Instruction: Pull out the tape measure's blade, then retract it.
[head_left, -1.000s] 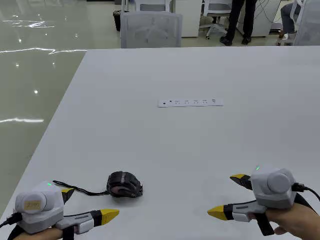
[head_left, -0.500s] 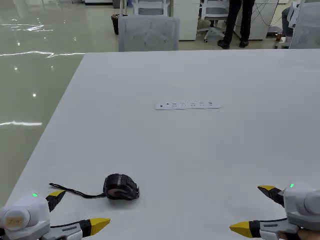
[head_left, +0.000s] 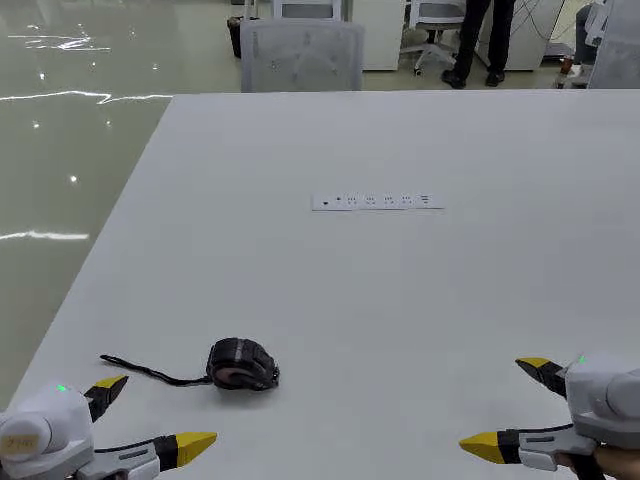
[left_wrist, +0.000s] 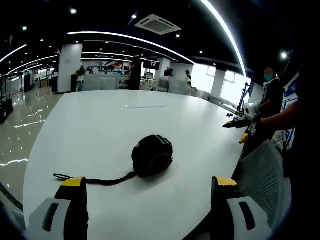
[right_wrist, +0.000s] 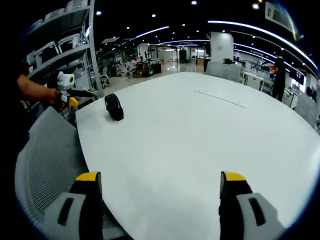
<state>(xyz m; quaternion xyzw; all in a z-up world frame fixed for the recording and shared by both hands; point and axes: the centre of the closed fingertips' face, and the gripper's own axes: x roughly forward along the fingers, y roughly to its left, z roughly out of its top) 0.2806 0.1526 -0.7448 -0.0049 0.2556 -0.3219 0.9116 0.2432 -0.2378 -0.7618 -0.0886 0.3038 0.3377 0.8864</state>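
Head view: a large open office is seen, with a glossy pale floor (head_left: 70, 150) on the left catching ceiling lights, and the legs of a standing person (head_left: 478, 40) at the far end. Most of the scene is taken up by a wide white table (head_left: 420, 300), its top plain and matte. A grey mesh chair (head_left: 302, 55) is drawn up to the table's far edge. A white power strip (head_left: 375, 201) is set flat into the surface near the middle, well apart from everything else.

Near the front left corner lies the tape measure (head_left: 241, 364) – a dark, rounded case resting on the table, with its blade wound in. A thin black strap (head_left: 140, 368) trails from it to the left along the surface. In the left gripper view the case (left_wrist: 152, 155) is seen just ahead, between the two jaws and untouched by either; long strips of ceiling light (left_wrist: 125, 36) arc overhead. In the right gripper view shelving (right_wrist: 65, 50) is seen at the left.

The left gripper (head_left: 160, 411) is held at the table's near edge just beside the strap, jaws spread wide and nothing between them. The right gripper (head_left: 502, 403) is held at the near right – jaws likewise spread and empty, well apart from the tape measure.
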